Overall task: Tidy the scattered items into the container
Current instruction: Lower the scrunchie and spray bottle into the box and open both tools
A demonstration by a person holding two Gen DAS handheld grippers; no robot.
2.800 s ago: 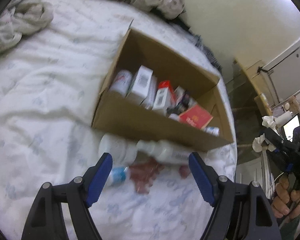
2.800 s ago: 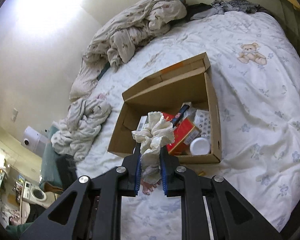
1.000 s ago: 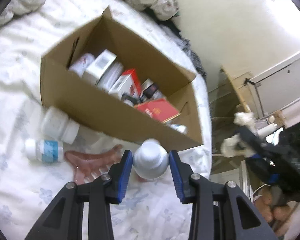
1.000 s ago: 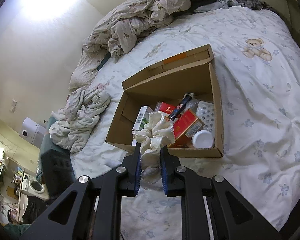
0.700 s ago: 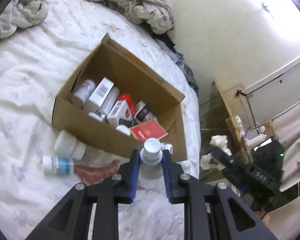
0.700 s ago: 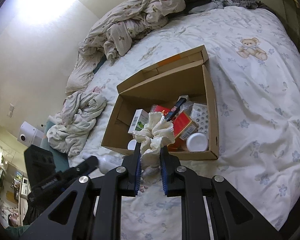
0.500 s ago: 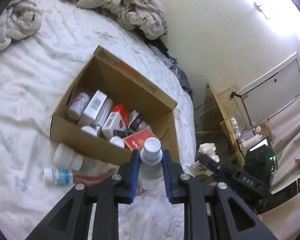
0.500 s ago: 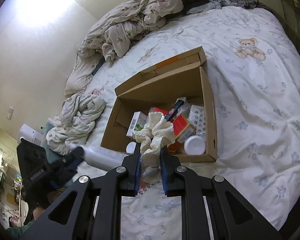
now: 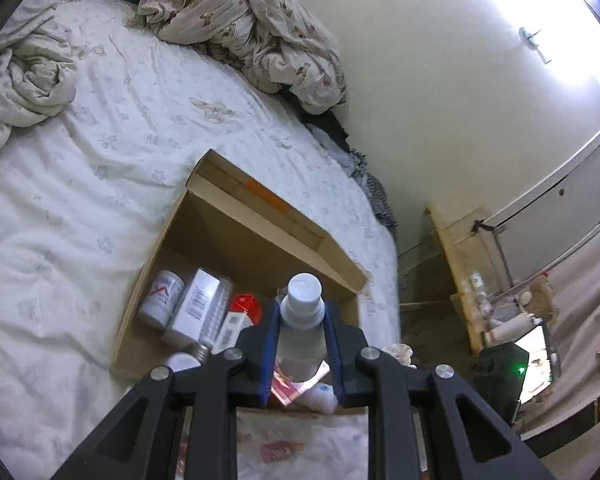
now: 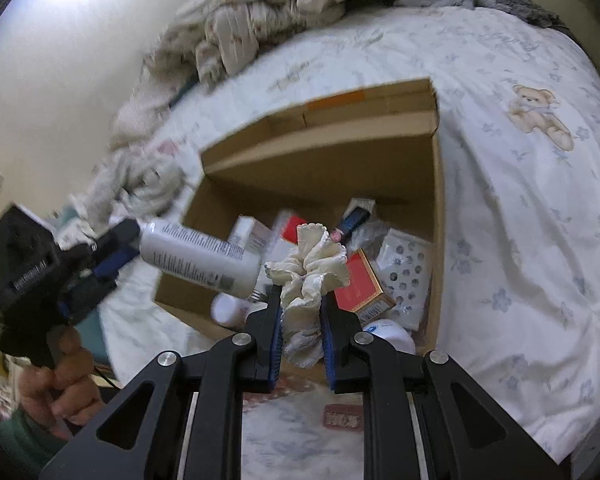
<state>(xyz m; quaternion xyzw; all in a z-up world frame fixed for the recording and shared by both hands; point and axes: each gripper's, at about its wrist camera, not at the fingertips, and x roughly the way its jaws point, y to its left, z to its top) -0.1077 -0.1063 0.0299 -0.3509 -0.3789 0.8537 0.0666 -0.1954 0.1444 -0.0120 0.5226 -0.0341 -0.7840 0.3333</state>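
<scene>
An open cardboard box (image 9: pixel 228 236) (image 10: pixel 320 160) sits on the bed, part filled with bottles and cartons. My left gripper (image 9: pixel 302 312) is shut on a white capped bottle (image 9: pixel 302 336), held up over the box's near edge. In the right wrist view the bottle (image 10: pixel 196 256) lies nearly level, sticking out of the left gripper (image 10: pixel 126 242) above the box's left corner. My right gripper (image 10: pixel 300 300) has a cream ruffled cloth (image 10: pixel 312 264) pinched between its blue pads, hanging over the box's near wall. Its jaws are opening.
Crumpled blankets (image 9: pixel 240 20) lie at the head of the bed and another bundle (image 9: pixel 24 80) at the left. A small pink item (image 10: pixel 340 420) lies on the sheet in front of the box. A wooden shelf (image 9: pixel 468 264) stands beyond the bed's right edge.
My left gripper shut on the white bottle, lifted it off the sheet and carried it over the box. My right gripper, still with the cloth, came closer over the box.
</scene>
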